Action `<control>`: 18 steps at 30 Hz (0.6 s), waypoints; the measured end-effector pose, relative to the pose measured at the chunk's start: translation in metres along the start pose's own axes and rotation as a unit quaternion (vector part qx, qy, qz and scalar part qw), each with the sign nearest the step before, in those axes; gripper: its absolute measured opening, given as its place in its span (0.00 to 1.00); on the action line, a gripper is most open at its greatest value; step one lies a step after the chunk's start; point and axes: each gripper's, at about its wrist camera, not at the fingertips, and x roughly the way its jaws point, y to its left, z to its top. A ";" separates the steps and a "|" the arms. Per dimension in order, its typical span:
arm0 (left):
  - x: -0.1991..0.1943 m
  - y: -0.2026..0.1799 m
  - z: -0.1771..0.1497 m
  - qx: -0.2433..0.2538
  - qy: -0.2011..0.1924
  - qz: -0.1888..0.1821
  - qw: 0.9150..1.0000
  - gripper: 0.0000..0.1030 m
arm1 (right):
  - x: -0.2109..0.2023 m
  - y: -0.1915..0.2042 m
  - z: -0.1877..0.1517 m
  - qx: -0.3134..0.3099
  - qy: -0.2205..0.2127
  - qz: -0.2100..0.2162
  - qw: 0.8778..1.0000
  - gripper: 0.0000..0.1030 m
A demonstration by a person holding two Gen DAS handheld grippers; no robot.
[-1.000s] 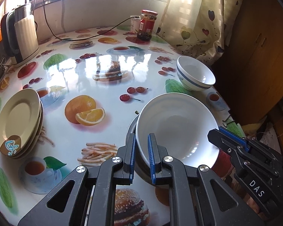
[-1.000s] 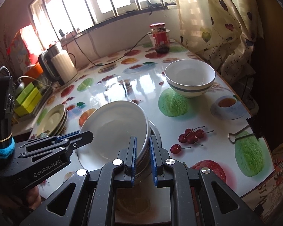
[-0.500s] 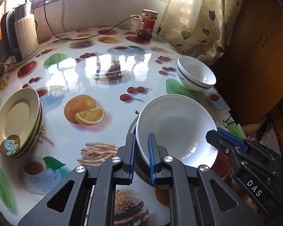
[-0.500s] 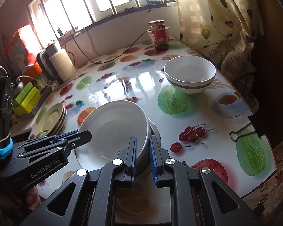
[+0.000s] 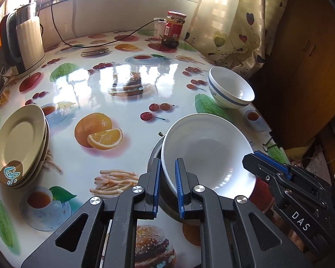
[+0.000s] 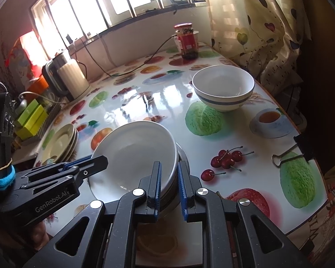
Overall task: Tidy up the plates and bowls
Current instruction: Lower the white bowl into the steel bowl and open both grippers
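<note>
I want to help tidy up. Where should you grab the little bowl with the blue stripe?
Grip the blue-striped bowl by its rim, probably from above on the near side, one finger inside and one outside. It stands upright and empty, with nothing touching it; its round wall looks too wide to pinch across.

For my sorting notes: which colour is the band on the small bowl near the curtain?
Blue, a band around the white small bowl, clearest in the right wrist view.

A home kitchen: ahead of the grippers, a fruit-print table (image 5: 114, 82) carries an electric kettle (image 5: 24, 44), sauce jar (image 5: 174, 30) and stacked plates (image 5: 20, 145) under a curtained window (image 6: 114, 2).
</note>
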 end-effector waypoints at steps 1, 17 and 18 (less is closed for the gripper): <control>0.000 0.000 0.000 0.001 0.000 0.001 1.000 0.13 | 0.000 0.000 0.001 0.000 0.000 0.001 1.000 0.15; -0.007 -0.002 0.010 0.004 -0.023 0.011 1.000 0.23 | -0.005 -0.008 0.010 0.011 -0.015 0.002 1.000 0.27; -0.007 -0.002 0.011 0.004 -0.024 0.010 1.000 0.23 | -0.006 -0.009 0.011 0.012 -0.017 0.000 1.000 0.28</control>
